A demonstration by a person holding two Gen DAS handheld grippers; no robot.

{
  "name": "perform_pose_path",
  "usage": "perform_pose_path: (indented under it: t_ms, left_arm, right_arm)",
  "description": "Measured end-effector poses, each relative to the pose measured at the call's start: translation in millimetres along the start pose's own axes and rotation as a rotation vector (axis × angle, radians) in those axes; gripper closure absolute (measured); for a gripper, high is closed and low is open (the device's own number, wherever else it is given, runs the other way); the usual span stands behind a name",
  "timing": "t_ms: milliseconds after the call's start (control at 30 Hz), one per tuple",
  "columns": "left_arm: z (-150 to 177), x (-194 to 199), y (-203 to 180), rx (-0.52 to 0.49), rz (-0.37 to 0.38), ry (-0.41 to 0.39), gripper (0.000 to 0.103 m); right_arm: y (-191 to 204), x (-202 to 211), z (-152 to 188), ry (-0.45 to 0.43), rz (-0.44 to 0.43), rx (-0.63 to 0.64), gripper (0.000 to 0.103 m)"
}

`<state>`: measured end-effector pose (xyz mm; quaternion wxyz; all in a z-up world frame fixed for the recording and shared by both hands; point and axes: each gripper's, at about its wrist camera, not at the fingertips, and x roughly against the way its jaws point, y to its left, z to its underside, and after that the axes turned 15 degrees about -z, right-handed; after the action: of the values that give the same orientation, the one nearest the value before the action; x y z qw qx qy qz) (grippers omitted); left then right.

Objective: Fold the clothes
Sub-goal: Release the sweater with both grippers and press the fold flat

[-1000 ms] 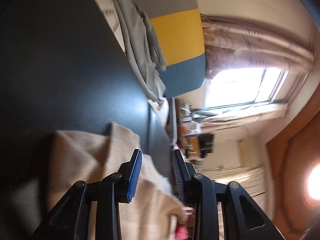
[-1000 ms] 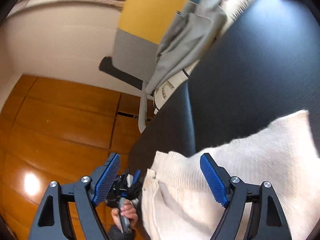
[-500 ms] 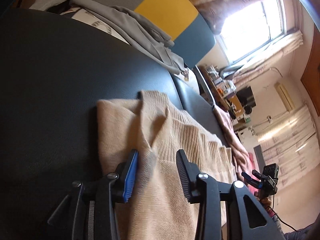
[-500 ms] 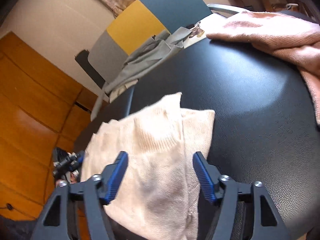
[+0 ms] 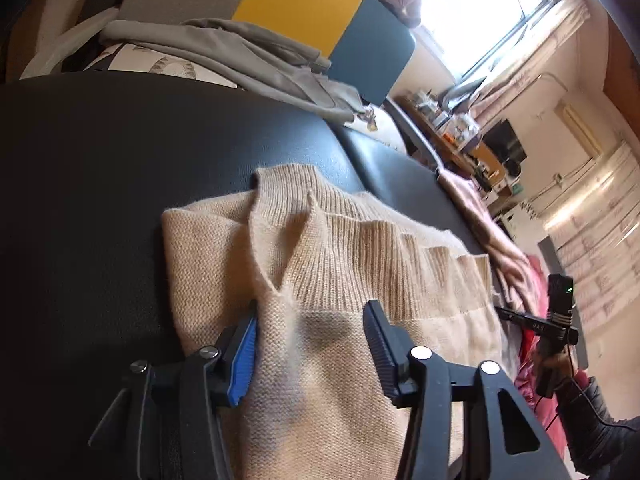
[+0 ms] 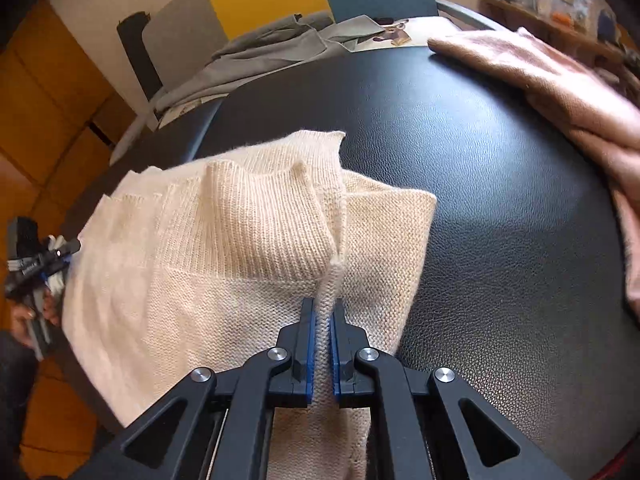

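Note:
A cream knitted sweater (image 5: pixel 328 360) lies on the black leather tabletop (image 5: pixel 100 184), ribbed band toward the far side. My left gripper (image 5: pixel 312 340) hovers open just over its left part; a raised crease (image 5: pixel 272 276) ends near the left finger. In the right wrist view the same sweater (image 6: pixel 224 240) fills the middle. My right gripper (image 6: pixel 323 320) is shut on an upright pinched fold (image 6: pixel 334 272) near the sweater's right edge. Each gripper shows small in the other's view, held in a hand: the right gripper (image 5: pixel 558 320) and the left gripper (image 6: pixel 36 264).
A pink garment (image 6: pixel 560 92) lies along the table's right side. Grey clothing (image 6: pixel 272 44) is heaped at the far edge in front of a grey, yellow and blue panel (image 5: pixel 296 4). Bare black tabletop (image 6: pixel 500 220) lies between the sweater and the pink garment.
Both views have swung level and come down onto the sweater. My right gripper went from wide open to shut on a pinched fold. My left gripper's fingers stand slightly wider apart.

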<state>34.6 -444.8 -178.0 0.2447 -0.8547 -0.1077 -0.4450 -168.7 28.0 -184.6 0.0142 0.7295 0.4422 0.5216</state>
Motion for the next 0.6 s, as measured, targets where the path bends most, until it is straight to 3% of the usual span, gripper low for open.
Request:
perform_pose_path:
  t_ms: [33,67,100,267,400,467,533,600]
  left_arm:
    - [-2,-2,-1,0.007,-0.019,0.008,0.082]
    - [-4,-2,-1,0.014,-0.034,0.012,0.095]
    - [-3,2,0,0.027,-0.04,0.008,0.099]
    - [18,27,23,0.154,-0.038,0.016,0.1]
    - [36,19,42,0.208,-0.097,0.058,0.099]
    - [35,15,47,0.249,-0.089,0.049,0.093]
    - [33,17,50,0.295,-0.077,0.03,0.08]
    - [33,25,52,0.306,-0.082,0.001,0.078]
  right_arm:
    - [1,1,-1,0.001,0.009,0.01,0.097]
    - [2,2,-2,0.001,0.019,0.02,0.097]
    - [3,3,-4,0.002,0.028,0.03,0.097]
    - [6,19,2,-0.002,0.107,0.072,0.098]
    - [-7,7,9,0.009,0.106,0.042,0.098]
    - [-8,5,4,-0.004,0.117,0.041,0.098]
    - [-9,8,2,-0.017,0.109,0.03,0.098]
    - [-11,19,3,-0.047,0.079,0.009,0.093]
